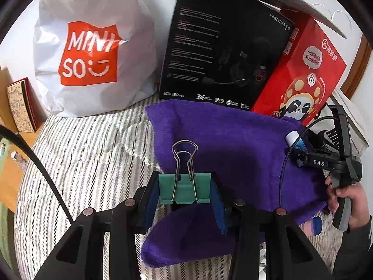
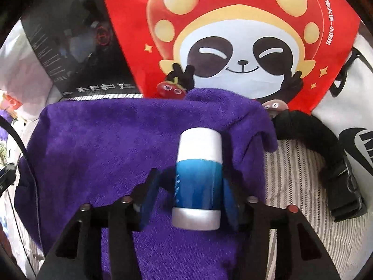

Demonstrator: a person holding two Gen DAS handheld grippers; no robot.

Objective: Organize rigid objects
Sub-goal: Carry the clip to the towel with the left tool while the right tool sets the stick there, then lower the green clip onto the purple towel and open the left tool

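On top of 1 purple towel (image 2: 98, 144), 1 blue-and-white bottle (image 2: 198, 177) is seen lying between the right gripper (image 2: 188, 198) pads, left pad clearly off it. 1 green binder clip (image 1: 184, 188) is clamped by the left gripper (image 1: 185, 200) over the towel. 2 boxes and 1 Miniso bag (image 1: 93, 46) are stood behind.

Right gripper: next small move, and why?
Probably draw the right gripper straight back off the bottle: its jaws stand open, one pad visibly clear of it, and the bottle seems to rest on the purple towel.
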